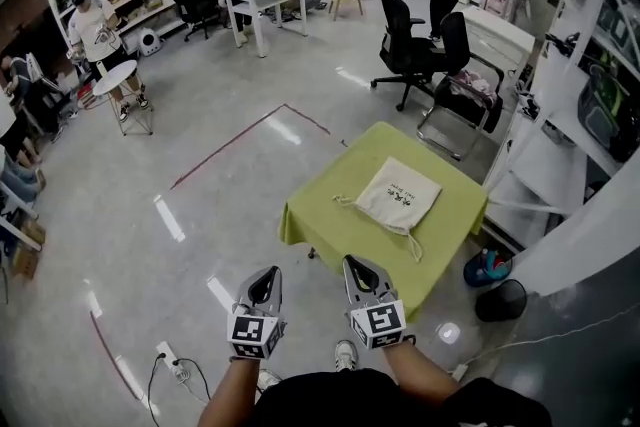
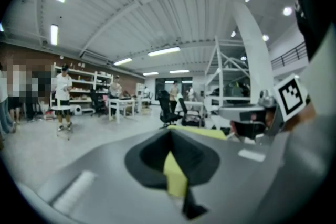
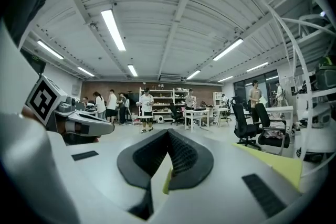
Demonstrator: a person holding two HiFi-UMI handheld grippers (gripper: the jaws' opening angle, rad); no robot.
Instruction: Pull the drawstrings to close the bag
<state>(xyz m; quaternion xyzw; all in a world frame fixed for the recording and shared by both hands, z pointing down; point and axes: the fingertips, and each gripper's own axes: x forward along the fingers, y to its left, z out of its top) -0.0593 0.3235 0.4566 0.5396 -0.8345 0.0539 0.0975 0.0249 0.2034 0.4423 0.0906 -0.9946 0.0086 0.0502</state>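
1. Two tongs are held side by side at the near edge of the head view, one in each hand. The left tongs [image 1: 266,277] are pressed together, with nothing between them. The right tongs [image 1: 358,270] are likewise pressed together and empty. Each carries one marker cube.
2. One power strip [image 1: 170,358] lies on the floor to the left of the left tongs.
3. One bench [image 1: 325,227], covered by a yellow-green cloth, stands just beyond the tongs. Both tongs are short of it and touch nothing on it.
4. One cream drawstring bag [image 1: 398,195] lies flat near the bench centre, well apart from both tongs. Two drawstrings [image 1: 412,243] show: one trails from the near corner and one loops out at the left side.
5. One black bin [image 1: 500,300] stands on the floor right of the bench.
6. Two black office chairs [image 1: 405,40] stand beyond the bench.
7. At least five persons stand at the far side of the room.
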